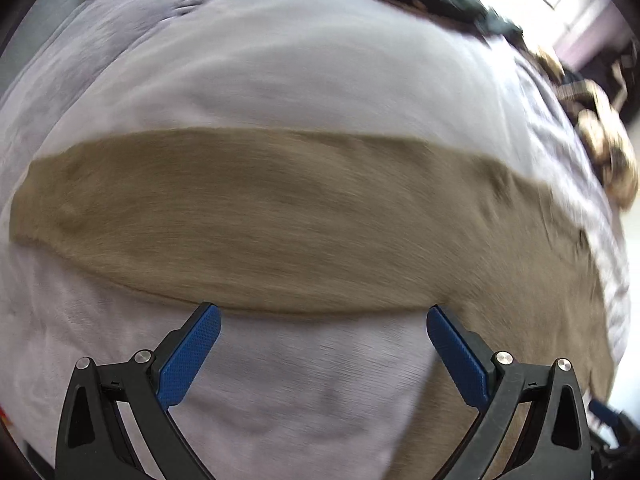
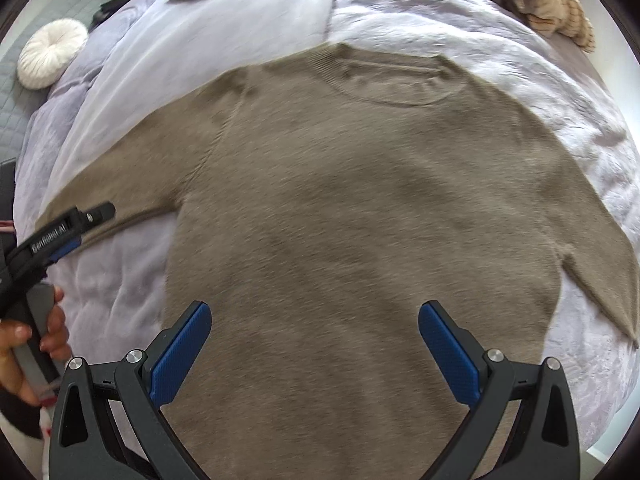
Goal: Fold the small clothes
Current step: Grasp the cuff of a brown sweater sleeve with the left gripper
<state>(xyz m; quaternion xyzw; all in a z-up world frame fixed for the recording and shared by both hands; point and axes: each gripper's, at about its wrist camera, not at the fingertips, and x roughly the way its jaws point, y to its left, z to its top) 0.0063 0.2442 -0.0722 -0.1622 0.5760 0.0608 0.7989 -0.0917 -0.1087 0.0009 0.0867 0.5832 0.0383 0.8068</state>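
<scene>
Right now the tan sweater (image 2: 360, 208) is lying flat on the bed (image 2: 500, 24), collar toward the far edge. Its left sleeve (image 1: 248, 216) is stretching crosswise just ahead of the left gripper (image 1: 323, 350), which is nearer it; the right gripper (image 2: 315, 346) is hovering over the body, both with jaws apart and empty.

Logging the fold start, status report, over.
Left gripper open over the sleeve. Right gripper open above the sweater body. Sweater flat on the bedspread, unfolded. Nothing in the way.
</scene>
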